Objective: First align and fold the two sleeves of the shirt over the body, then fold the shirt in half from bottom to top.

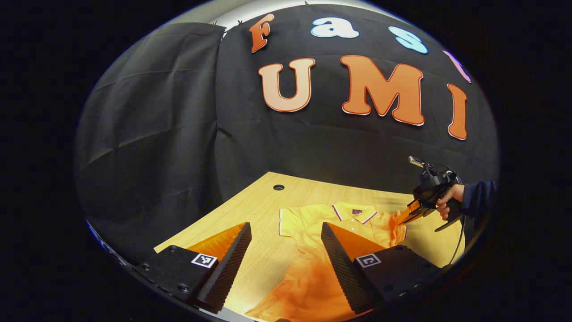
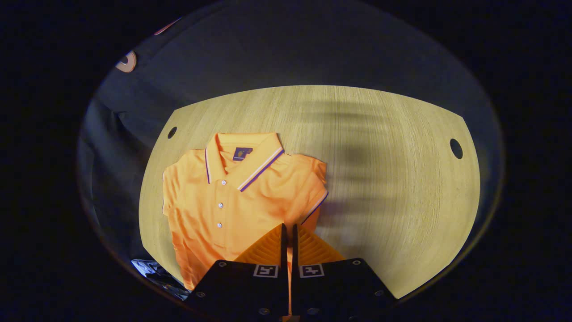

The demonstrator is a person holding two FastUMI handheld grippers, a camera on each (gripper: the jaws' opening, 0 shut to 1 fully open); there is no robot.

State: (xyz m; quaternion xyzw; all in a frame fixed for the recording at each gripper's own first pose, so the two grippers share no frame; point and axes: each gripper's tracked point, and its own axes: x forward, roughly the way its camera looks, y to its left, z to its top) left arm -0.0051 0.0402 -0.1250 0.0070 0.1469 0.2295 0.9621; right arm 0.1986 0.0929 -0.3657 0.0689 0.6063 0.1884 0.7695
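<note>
Right tongs [image 2: 287, 232] are pinched nearly together on the edge of the orange short-sleeved polo shirt [image 2: 232, 197], though the cloth between them is hard to see. Left tongs [image 1: 286, 230] hang wide apart, holding nothing. Shirt lies on the light wooden tabletop [image 2: 393, 179], hem cut off; three buttons, neck label unreadable.

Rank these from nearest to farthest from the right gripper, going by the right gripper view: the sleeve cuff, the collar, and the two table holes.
1. Sleeve cuff, just past the right gripper fingertips.
2. Collar, farther up the shirt, slightly left.
3. The left hole and the right hole, at opposite table edges, are too close to call.
</note>
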